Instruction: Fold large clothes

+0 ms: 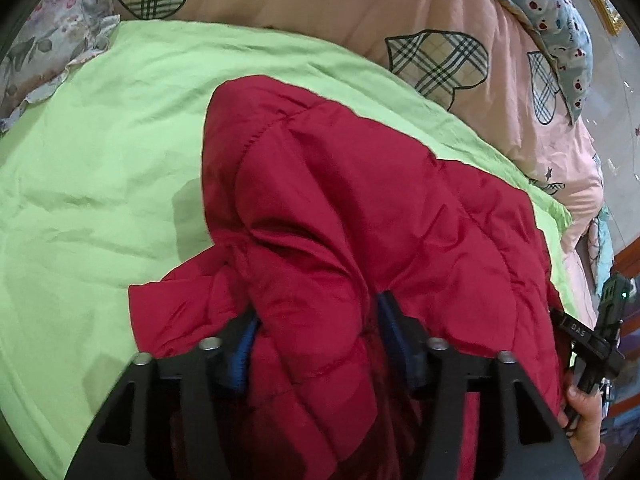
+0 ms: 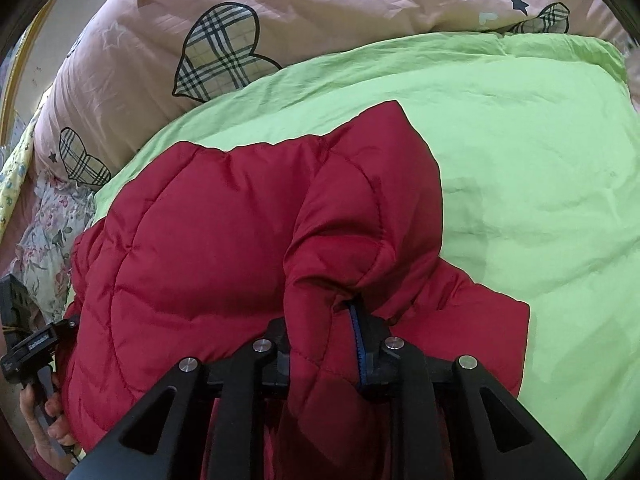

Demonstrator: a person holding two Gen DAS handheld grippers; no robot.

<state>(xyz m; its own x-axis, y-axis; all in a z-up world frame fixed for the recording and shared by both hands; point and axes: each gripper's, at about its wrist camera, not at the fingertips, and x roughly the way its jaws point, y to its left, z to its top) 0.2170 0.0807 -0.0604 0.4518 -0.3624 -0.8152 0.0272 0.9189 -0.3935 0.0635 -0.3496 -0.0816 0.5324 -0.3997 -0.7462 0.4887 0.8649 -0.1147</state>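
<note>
A red quilted jacket point(image 1: 360, 208) lies bunched on a light green sheet point(image 1: 100, 168). My left gripper point(image 1: 316, 340) is shut on a thick fold of the jacket, its blue pads pressing from both sides. In the right wrist view the same jacket point(image 2: 208, 232) spreads over the green sheet point(image 2: 520, 160). My right gripper point(image 2: 324, 344) is shut on another fold of the jacket near its edge. Each gripper's fingertips are buried in the fabric. The other gripper shows at the edge of each view, right gripper point(image 1: 600, 328) and left gripper point(image 2: 28, 352).
A pink duvet with plaid hearts point(image 1: 440, 60) lies behind the green sheet and shows in the right wrist view point(image 2: 220, 56). A floral cloth point(image 1: 52, 40) sits at the left corner. A blue patterned pillow point(image 1: 552, 20) lies at the far right.
</note>
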